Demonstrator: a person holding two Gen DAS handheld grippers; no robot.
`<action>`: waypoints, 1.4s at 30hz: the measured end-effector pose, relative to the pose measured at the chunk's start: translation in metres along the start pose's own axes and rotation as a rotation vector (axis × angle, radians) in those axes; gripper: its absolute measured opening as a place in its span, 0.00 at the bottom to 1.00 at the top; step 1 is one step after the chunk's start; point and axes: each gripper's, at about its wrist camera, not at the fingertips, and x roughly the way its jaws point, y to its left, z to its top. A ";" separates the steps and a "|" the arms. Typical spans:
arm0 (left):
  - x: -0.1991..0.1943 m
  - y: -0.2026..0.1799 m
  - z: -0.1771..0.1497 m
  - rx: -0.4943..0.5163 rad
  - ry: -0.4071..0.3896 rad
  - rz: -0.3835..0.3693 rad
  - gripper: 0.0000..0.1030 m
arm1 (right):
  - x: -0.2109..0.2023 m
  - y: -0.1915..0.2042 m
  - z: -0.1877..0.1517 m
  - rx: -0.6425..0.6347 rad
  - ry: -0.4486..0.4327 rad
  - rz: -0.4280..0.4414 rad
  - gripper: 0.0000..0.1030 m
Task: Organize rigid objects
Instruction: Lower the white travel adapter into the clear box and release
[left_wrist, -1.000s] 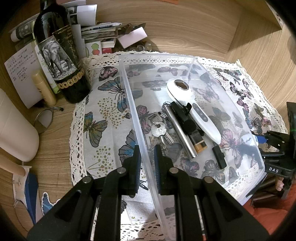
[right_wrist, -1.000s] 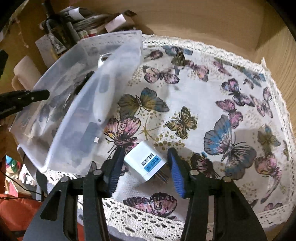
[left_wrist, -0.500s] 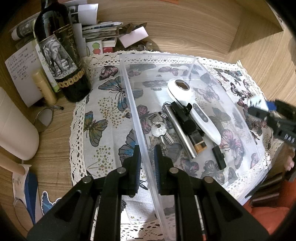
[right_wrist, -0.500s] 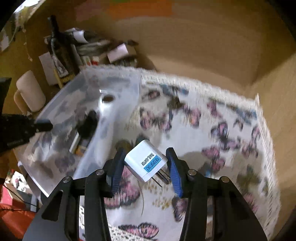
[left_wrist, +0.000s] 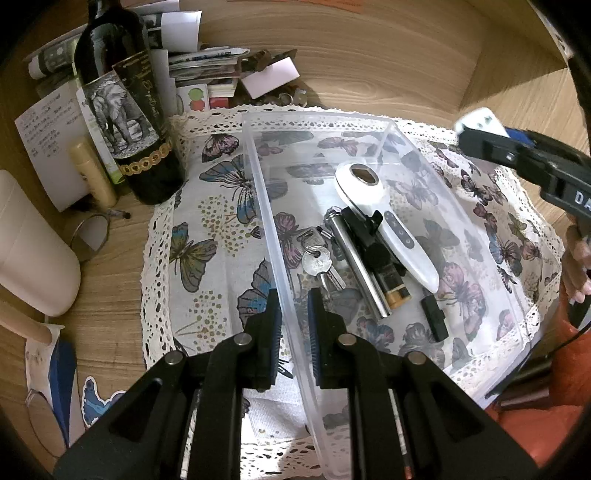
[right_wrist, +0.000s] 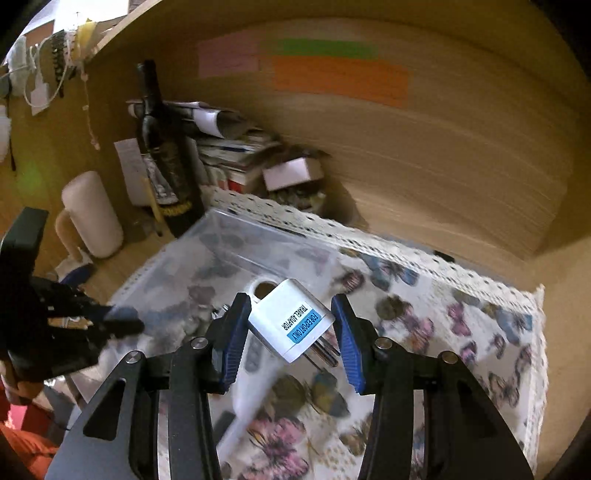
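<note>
Travel adaptor sat clenched in the right gripper; left gripper pinched the bin wall at six o'clock. Best released low, clear of the keys.

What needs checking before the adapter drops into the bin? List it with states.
1. Right claw holds the travel adapter: ok.
2. Left claw clamps the clear bin by its near-left wall: ok.
3. Adapter above the bin's opening: cannot tell, view blurred.
4. Free floor space near the bin's far end, beyond the white handheld device: ok.
5. Adapter prongs clear of the claw pads: ok.
</note>
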 end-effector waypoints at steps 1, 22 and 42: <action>0.000 0.000 0.000 -0.001 0.000 0.000 0.13 | 0.003 0.004 0.003 -0.011 0.003 0.010 0.41; -0.001 0.000 -0.001 -0.005 -0.003 -0.004 0.13 | 0.077 0.039 0.017 -0.095 0.202 0.100 0.41; -0.001 0.001 0.000 -0.006 0.000 -0.006 0.13 | 0.030 -0.044 0.027 0.064 0.072 -0.084 0.56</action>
